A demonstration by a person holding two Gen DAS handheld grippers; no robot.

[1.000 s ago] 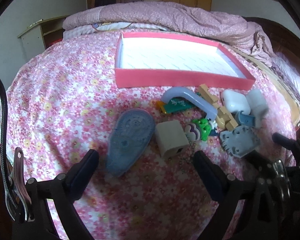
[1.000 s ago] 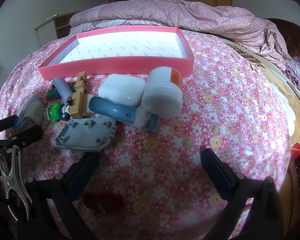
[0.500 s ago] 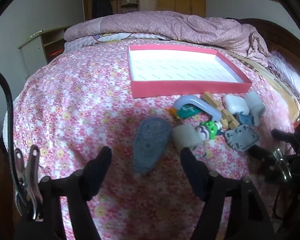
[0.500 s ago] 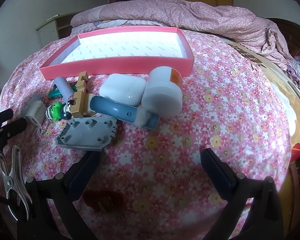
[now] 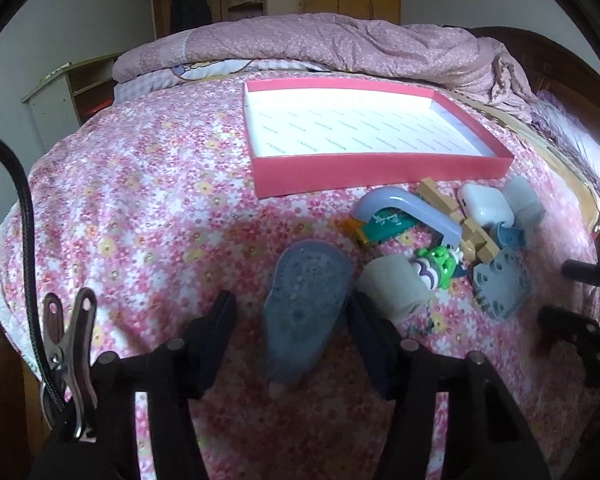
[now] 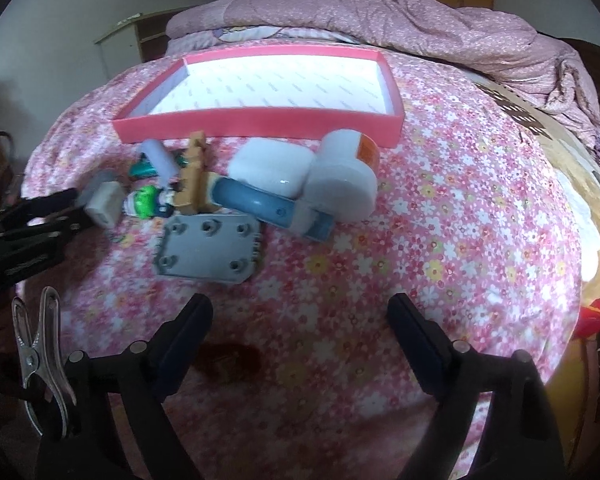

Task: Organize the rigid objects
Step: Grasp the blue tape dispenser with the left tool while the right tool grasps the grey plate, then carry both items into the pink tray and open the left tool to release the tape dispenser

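The pink tray (image 5: pixel 376 170) on the flowered bedspread (image 5: pixel 140 200) is seen empty. The blue oval piece (image 5: pixel 304 300) lies between the closing jaws of the left gripper (image 5: pixel 290 320), not yet visibly clamped; a firm grip, then a lift toward the tray, is called for. The right gripper (image 6: pixel 300 332) is closing over bare cover, nothing between its jaws.

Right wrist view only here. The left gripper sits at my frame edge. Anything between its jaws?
Observer: Yes. A blue-grey teardrop case lies on the bedspread between the left gripper's jaws, which are closing.
Operator: Gripped yet?
Observer: Doesn't look so. Bedspread shows between the case and the picture-left finger.
Operator: Neighbours in the way?
Observer: A beige block sits just outside the other finger, beside the case.
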